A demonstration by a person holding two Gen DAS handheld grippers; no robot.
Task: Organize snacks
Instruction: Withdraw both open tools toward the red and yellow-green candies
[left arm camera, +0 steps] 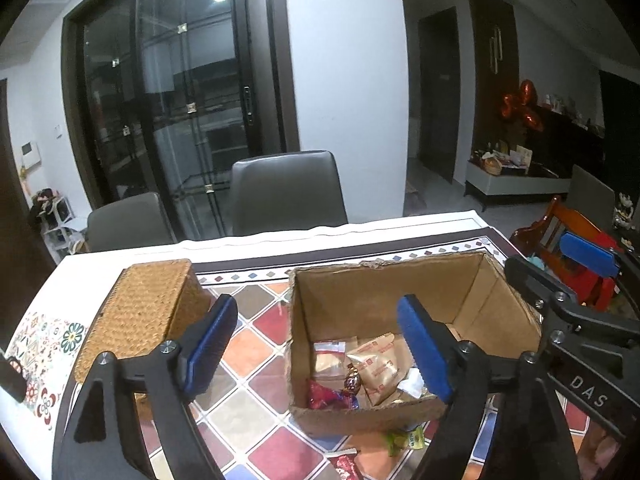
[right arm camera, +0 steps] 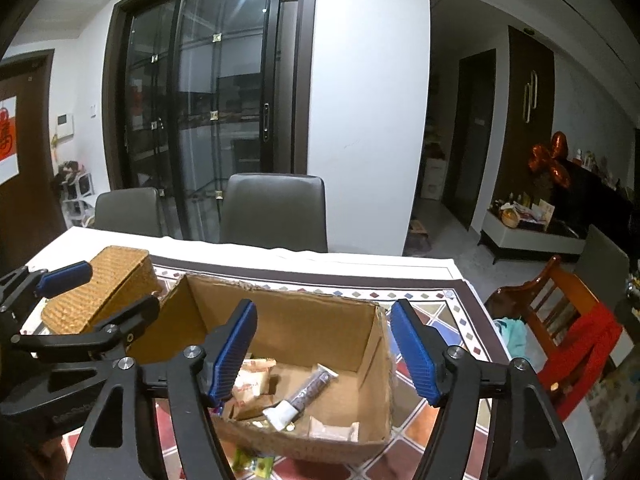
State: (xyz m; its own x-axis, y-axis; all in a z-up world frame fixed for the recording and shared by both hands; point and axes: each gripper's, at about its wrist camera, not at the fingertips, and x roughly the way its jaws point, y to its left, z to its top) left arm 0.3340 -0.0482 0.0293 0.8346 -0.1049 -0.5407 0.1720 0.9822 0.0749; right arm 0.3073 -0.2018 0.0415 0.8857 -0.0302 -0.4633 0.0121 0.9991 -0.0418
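A woven basket (left arm camera: 138, 316) is standing at the left on the patterned tablecloth (left arm camera: 256, 344). Beside it, a cardboard box (left arm camera: 376, 292) is holding several snack packets (left arm camera: 376, 364) (a dark tube-shaped one (right arm camera: 310, 394) is lying among them). The left gripper (left arm camera: 316, 352) is being held over the box's left wall with its jaws apart, nothing between them. The right gripper (right arm camera: 324, 354) is being held over the box, jaws also spread and empty. A green packet (left arm camera: 404, 440) is lying on the cloth in front of the box.
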